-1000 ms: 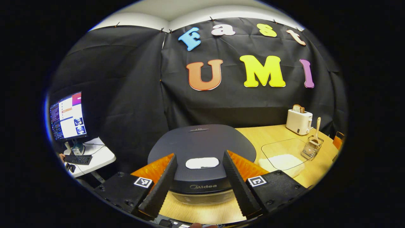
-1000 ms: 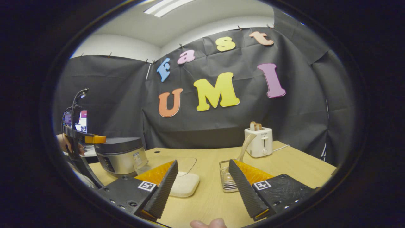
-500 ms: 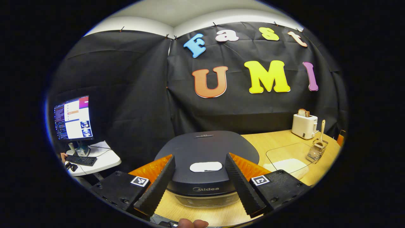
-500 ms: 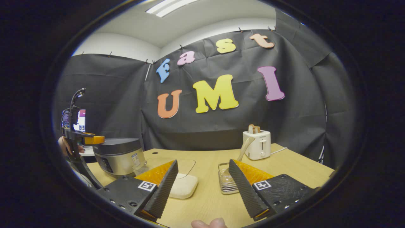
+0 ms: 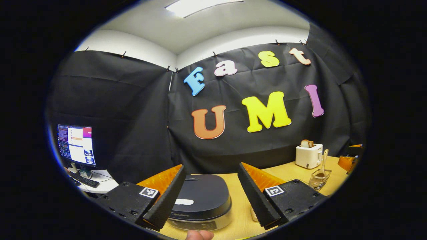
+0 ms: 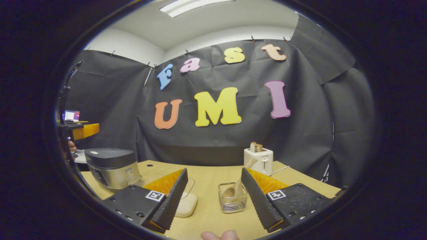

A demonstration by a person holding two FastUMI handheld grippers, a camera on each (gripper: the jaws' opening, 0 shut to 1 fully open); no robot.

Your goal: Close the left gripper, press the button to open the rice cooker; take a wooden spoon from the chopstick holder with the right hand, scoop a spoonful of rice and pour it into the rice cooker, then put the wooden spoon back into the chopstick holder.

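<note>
No word can be read for certain. Ahead of the left tool (image 5: pixel 210 170), between its fingers, the cooker (image 5: pixel 203 195) bears a brand mark (image 5: pixel 181 215) on its front edge, too small to make out. Each tool carries square black-and-white code tags (image 5: pixel 149 192), patterns rather than letters. Left of the right tool (image 6: pixel 214 171), the cooker's side sticker (image 6: pixel 129 172) is illegible, as is the toaster (image 6: pixel 258 160) front ahead.

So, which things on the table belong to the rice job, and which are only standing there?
For the job: dark-lidded silver rice cooker; wooden spoon standing in the clear chopstick holder; white rice.

Just there: white toaster holding bread; computer monitor and keyboard on the side desk.
</note>
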